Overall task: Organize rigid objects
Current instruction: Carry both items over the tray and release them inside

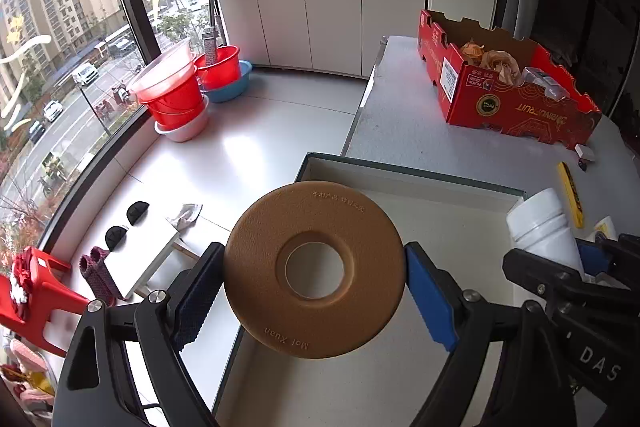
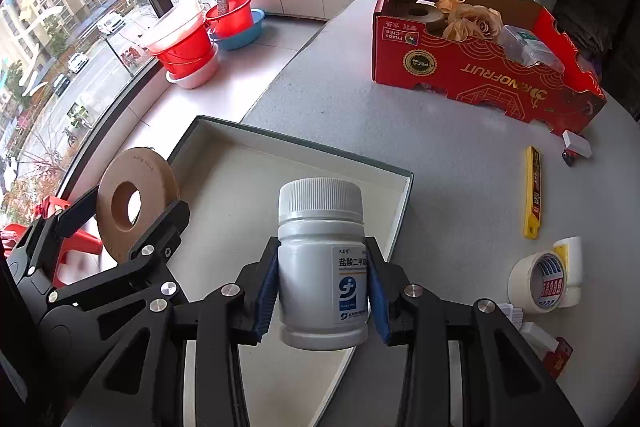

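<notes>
With my left fingers (image 1: 314, 291) clamped on the tan ring (image 1: 314, 269) and my right fingers (image 2: 323, 297) on the white pill bottle (image 2: 322, 263), I'm carrying both over the shallow tray (image 2: 404, 195) on the counter (image 2: 440, 155), and next I probably need to lower and release them inside.

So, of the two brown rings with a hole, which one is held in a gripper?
The brown ring clamped in the left gripper over the white tray; the other ring lies inside the red box.
</notes>
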The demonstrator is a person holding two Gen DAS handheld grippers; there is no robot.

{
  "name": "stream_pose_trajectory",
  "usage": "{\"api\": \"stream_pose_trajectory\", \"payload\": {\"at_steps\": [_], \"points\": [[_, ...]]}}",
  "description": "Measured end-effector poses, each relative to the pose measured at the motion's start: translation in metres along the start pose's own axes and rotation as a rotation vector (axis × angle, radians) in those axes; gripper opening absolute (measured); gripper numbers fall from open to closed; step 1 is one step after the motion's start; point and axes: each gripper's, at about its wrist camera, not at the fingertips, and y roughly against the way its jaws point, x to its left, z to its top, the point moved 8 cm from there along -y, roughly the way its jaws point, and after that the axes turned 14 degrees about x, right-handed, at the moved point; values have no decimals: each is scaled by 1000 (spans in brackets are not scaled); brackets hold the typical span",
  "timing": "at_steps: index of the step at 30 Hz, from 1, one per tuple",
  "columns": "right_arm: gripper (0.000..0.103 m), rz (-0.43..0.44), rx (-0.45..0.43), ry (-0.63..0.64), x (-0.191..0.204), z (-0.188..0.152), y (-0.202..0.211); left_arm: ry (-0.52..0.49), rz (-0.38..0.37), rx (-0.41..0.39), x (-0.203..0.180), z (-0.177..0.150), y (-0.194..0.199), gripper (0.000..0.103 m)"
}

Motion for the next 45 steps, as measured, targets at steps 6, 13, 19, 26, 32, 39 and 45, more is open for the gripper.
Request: {"api": "stream_pose_trajectory", "payload": {"at_steps": [6, 13, 19, 26, 32, 39, 45], "points": [[41, 2, 9, 1, -2, 2, -5, -2, 1, 11, -3, 1, -7, 89], [41, 2, 18, 2, -3, 5, -13, -6, 11, 19, -1, 2, -12, 89], [41, 4, 25, 8, -3, 6, -18, -10, 17, 25, -2, 1, -17, 89], [41, 4, 37, 0, -5, 7, -26, -16, 25, 31, -2, 0, -22, 89], [41, 6, 43, 0, -5, 7, -30, -23, 26, 29, -2, 0, -23, 89], [81, -20, 11, 11, -9, 6, -19, 13, 38, 29, 7, -3, -22, 99], [85, -42, -5, -38, -30, -7, -6, 3, -19, 30, 4, -7, -10, 103]]}}
